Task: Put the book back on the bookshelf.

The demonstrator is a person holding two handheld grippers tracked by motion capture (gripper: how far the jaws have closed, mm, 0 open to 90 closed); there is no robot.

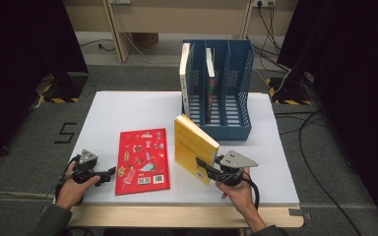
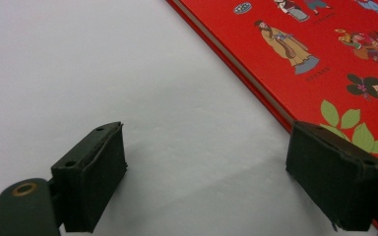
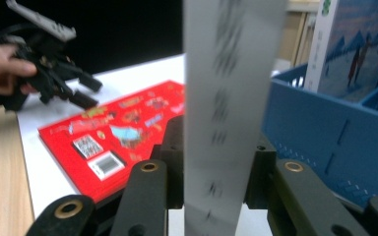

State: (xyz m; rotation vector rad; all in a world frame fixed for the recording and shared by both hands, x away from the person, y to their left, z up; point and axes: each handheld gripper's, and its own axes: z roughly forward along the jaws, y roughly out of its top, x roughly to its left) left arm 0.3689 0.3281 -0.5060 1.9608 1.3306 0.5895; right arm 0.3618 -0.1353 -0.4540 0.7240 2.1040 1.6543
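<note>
Two hand-held black two-jaw grippers work at a white rectangular table [image 1: 128, 110]. The right gripper [image 1: 203, 164], near the table's front-right corner, has its jaws clamped on the lower edge of a yellow-covered paperback book [image 1: 194, 147]; the book stands tilted, spine up, w/ its far corner leaning toward the back. In the right gripper view both pads press the book's white page block [image 3: 226, 98] from either side, no gap visible. The book sits just in front of a blue plastic three-slot file rack [image 1: 226, 98], apart from it. The rack stands at the back-right of the table & holds two upright books: a white-edged book [image 1: 184, 69] in the left slot, a thin book [image 1: 210, 73] in the middle slot.

The left gripper [image 1: 109, 172] rests near the front-left corner, jaws apart w/ nothing but bare table between them. A flat red hardcover picture book [image 1: 142, 160] lies face-down at front centre, between the grippers; in the left gripper view one pad [image 2: 337, 174] sits just at its edge — touching or not, can't tell.
</note>
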